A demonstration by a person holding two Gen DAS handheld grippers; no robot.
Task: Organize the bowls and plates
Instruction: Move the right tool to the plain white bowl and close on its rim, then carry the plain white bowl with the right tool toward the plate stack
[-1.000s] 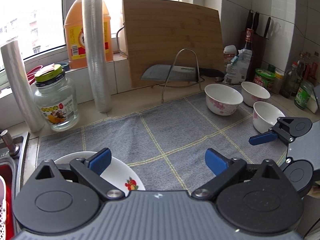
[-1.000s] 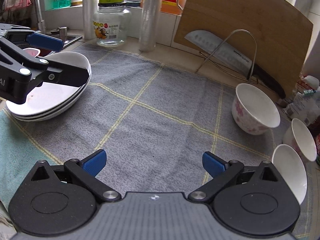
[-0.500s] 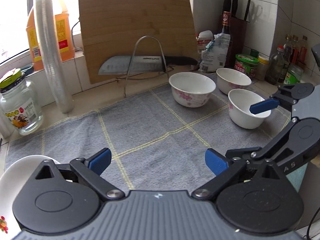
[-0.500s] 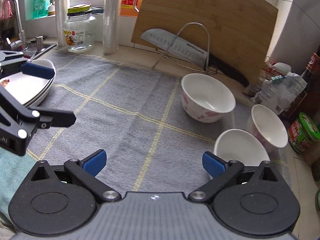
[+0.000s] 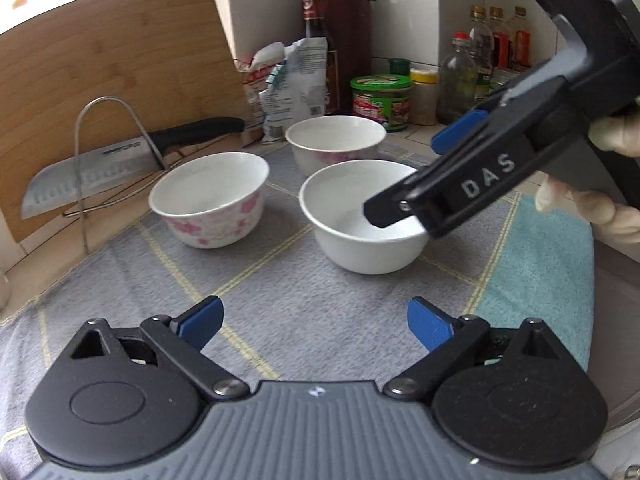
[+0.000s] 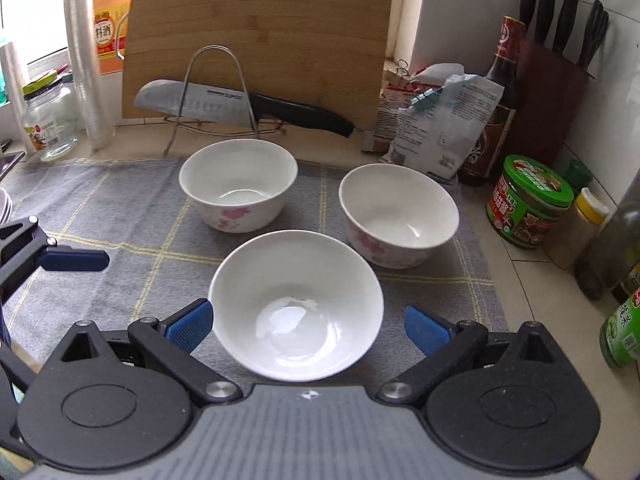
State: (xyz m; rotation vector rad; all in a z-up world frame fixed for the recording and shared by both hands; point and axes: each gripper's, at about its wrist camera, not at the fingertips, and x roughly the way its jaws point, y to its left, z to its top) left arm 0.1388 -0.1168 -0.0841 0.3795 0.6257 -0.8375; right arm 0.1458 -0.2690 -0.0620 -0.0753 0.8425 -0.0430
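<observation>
Both claws swing off the plates toward the three bowls, the right claw (image 6: 306,326) spread wide around the plain bowl (image 6: 296,304) at six o'clock, left claw (image 5: 316,322) released, empty — bowl-stacking looks next.

White tiled wall (image 6: 460,8) behind a pale counter (image 6: 532,280), daylit from a window (image 6: 36,12) at left. Grey checked cloth (image 6: 120,208) spread over it; bamboo cutting board (image 6: 260,28) leaning upright.
</observation>
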